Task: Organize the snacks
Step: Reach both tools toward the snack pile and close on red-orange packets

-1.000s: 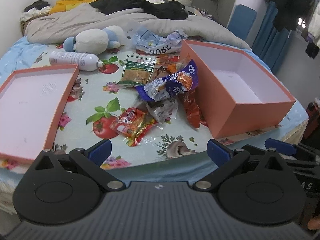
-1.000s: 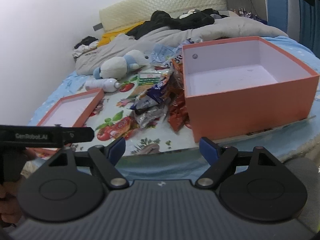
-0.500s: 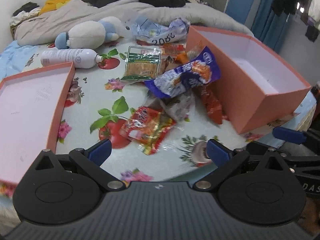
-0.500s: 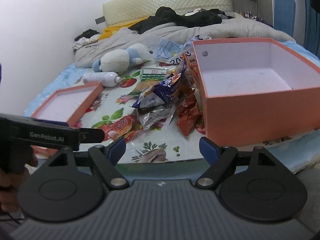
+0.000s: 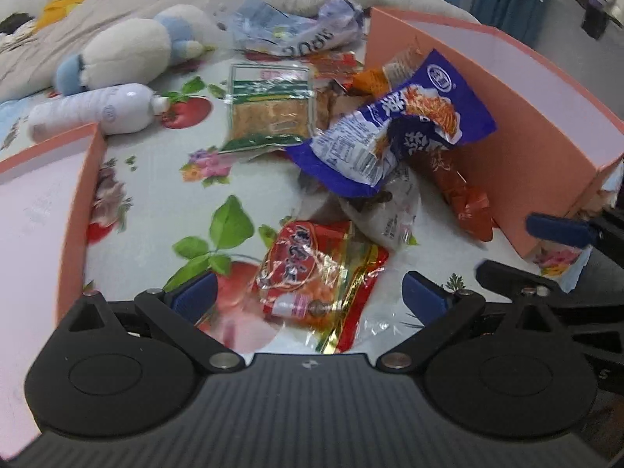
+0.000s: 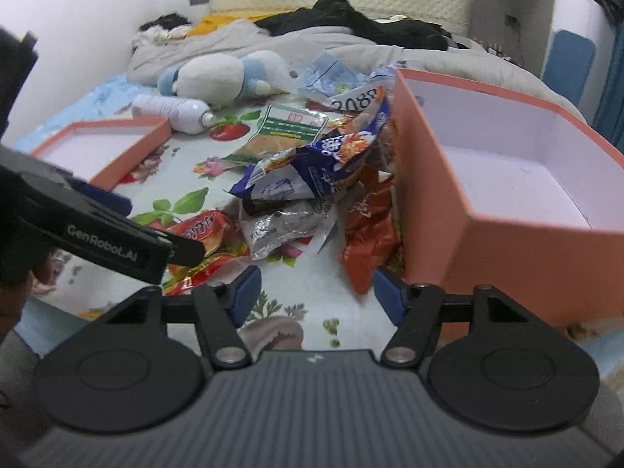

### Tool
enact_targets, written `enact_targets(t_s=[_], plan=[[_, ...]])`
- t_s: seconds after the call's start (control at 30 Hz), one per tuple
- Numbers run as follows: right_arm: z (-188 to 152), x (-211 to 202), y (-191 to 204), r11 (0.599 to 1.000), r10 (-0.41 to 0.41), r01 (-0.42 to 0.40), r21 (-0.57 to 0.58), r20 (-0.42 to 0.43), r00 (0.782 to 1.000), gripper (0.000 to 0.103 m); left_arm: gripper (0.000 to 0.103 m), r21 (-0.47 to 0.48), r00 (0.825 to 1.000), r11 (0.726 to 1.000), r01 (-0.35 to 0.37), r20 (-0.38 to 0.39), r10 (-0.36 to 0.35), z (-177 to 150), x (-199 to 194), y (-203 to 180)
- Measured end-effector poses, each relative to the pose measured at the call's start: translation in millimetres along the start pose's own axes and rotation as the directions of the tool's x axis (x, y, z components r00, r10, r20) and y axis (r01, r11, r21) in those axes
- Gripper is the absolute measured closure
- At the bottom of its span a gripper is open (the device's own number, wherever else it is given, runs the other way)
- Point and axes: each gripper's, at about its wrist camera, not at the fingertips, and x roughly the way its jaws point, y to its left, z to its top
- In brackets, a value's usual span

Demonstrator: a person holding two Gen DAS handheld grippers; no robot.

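Note:
A heap of snack packets lies on the flowered cloth beside an open orange box (image 5: 511,124) (image 6: 503,245). My left gripper (image 5: 310,296) is open, low over the red packet (image 5: 312,269), which lies between its fingers untouched. Beyond it sit a blue-purple packet (image 5: 394,132), a silver one (image 5: 390,210) and an orange-red one (image 5: 464,195) against the box wall. My right gripper (image 6: 318,294) is open with its jaws closing on nothing; the orange-red packet (image 6: 366,238) lies just ahead of its right finger. The left gripper's body (image 6: 117,238) shows at the left there.
An orange box lid (image 5: 78,195) (image 6: 117,144) lies on the left. Behind the heap are a green packet (image 5: 269,105), a white bottle (image 5: 97,111), a plush toy (image 5: 132,54), a crumpled blue bag (image 5: 296,31) and a grey blanket (image 6: 273,43).
Both grippers came forward and down towards the heap. The red packet now lies between the left fingers. The right jaws have narrowed.

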Motion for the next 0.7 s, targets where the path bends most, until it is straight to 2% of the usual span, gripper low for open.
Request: enact_targets(t_s=[0.2,0.3,0.4,0.5,0.53,0.6,0.63,0.7], plan=[[1.0,25.6,11.7,0.989,-0.083,0.082,-0.122,-0.004,0.997,0.041,0.002,0.024,1.000,1.000,0.004,-0.025,-0.004,5.3,27.6,8.9],[-3.1,37.1,17.7,0.978,-0.138,0.135,-0.159,-0.003,0.990,0.044,0.007,0.019,0.998,1.000,0.023,-0.053,-0.022,4.1,40.2,15.9],[-11.1,50.5,23.9,0.962,-0.195,0.191,-0.194,0.001,0.981,0.044,0.011,0.027,0.998,0.999,0.041,-0.039,-0.040,2.3,42.1,18.6],[-17.0,57.5,29.9,0.934,-0.259,0.265,-0.238,0.057,0.964,0.048,0.020,0.034,0.999,0.998,0.043,-0.029,-0.042,0.9,41.4,18.2],[-16.4,59.3,29.2,0.933,-0.264,0.271,-0.235,0.062,0.962,0.052,0.023,0.034,0.999,0.999,0.043,-0.024,-0.042,0.1,40.5,17.4],[-16.5,62.5,26.4,0.928,-0.278,0.284,-0.243,0.059,0.959,0.069,0.026,0.038,0.999,0.999,0.033,-0.015,-0.032,-1.9,38.9,15.7],[-16.8,63.5,23.9,0.930,-0.275,0.280,-0.239,0.054,0.960,0.073,0.029,0.036,1.000,0.999,0.028,-0.011,-0.028,-2.8,38.3,15.0],[-16.8,62.6,22.2,0.932,-0.269,0.273,-0.237,0.052,0.962,0.075,0.032,0.023,1.000,1.000,0.018,-0.004,-0.017,-4.9,36.4,15.0]])
